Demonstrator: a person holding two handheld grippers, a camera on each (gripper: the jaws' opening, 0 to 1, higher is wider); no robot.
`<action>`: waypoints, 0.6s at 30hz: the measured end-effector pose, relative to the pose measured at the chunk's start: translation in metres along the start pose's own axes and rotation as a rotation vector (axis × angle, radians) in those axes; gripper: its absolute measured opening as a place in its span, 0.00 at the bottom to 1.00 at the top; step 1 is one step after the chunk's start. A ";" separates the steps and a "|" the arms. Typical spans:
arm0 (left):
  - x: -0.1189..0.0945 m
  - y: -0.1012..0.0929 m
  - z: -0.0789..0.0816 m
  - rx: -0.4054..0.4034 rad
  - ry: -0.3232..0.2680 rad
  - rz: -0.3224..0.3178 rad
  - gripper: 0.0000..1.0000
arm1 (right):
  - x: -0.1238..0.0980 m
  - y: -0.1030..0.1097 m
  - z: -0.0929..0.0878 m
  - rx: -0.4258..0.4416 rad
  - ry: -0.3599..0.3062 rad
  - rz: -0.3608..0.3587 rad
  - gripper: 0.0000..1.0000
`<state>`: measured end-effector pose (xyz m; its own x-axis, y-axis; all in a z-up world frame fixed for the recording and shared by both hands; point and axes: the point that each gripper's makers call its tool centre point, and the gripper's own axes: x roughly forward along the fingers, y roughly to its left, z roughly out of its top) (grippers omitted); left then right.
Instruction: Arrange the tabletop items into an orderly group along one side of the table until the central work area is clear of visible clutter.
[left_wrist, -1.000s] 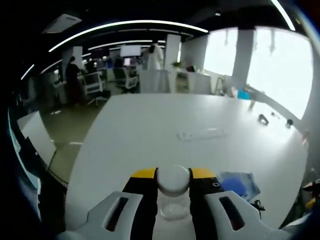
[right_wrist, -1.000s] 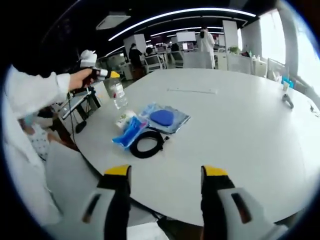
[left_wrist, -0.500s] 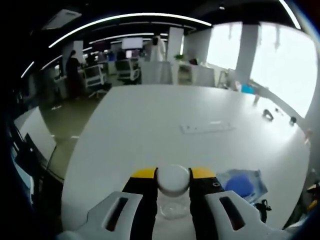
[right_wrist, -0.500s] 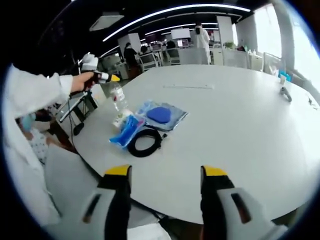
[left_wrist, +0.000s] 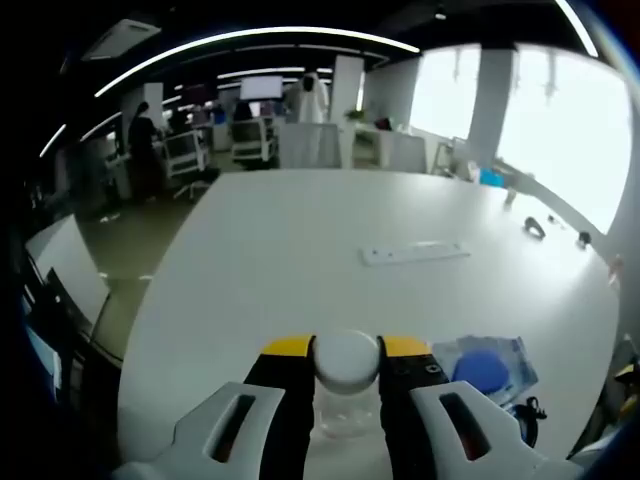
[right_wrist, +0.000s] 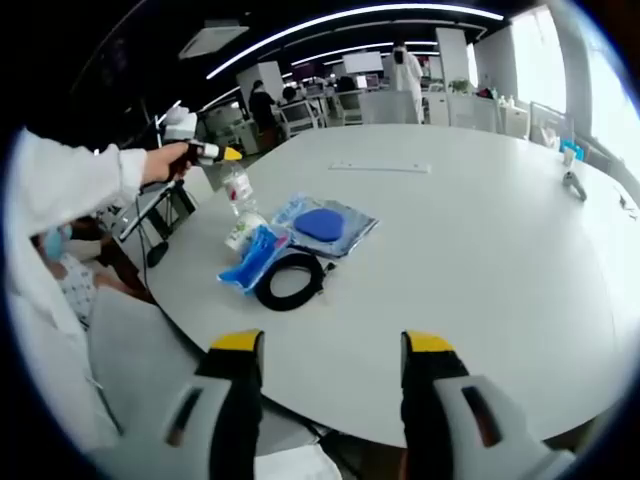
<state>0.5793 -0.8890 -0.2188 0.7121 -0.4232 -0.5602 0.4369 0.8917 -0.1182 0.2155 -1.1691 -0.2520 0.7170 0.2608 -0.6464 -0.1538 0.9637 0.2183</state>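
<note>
Clear plastic bottle with a white cap sits pinched between the yellow-tipped jaws of the left gripper, held upright at the near edge of the white worktop; just to that gripper's right lies a bagged blue pad, and farther ahead a flat white strip. Ahead and left of the right gripper, whose jaws stand spread with nothing between them, a black cable coil touches a blue packet; open worktop lies between.
</note>
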 end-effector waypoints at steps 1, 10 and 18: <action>-0.001 -0.001 0.000 0.002 -0.009 -0.007 0.19 | 0.000 0.000 0.000 0.004 0.001 0.001 0.53; -0.009 -0.005 -0.006 0.028 -0.068 -0.018 0.20 | 0.002 0.003 -0.003 0.002 0.012 0.017 0.53; -0.009 -0.014 -0.012 0.004 -0.080 -0.029 0.21 | 0.002 -0.002 -0.007 0.021 0.023 0.014 0.53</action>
<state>0.5604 -0.8958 -0.2222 0.7408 -0.4603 -0.4892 0.4598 0.8784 -0.1303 0.2125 -1.1703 -0.2584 0.6988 0.2762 -0.6599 -0.1497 0.9585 0.2427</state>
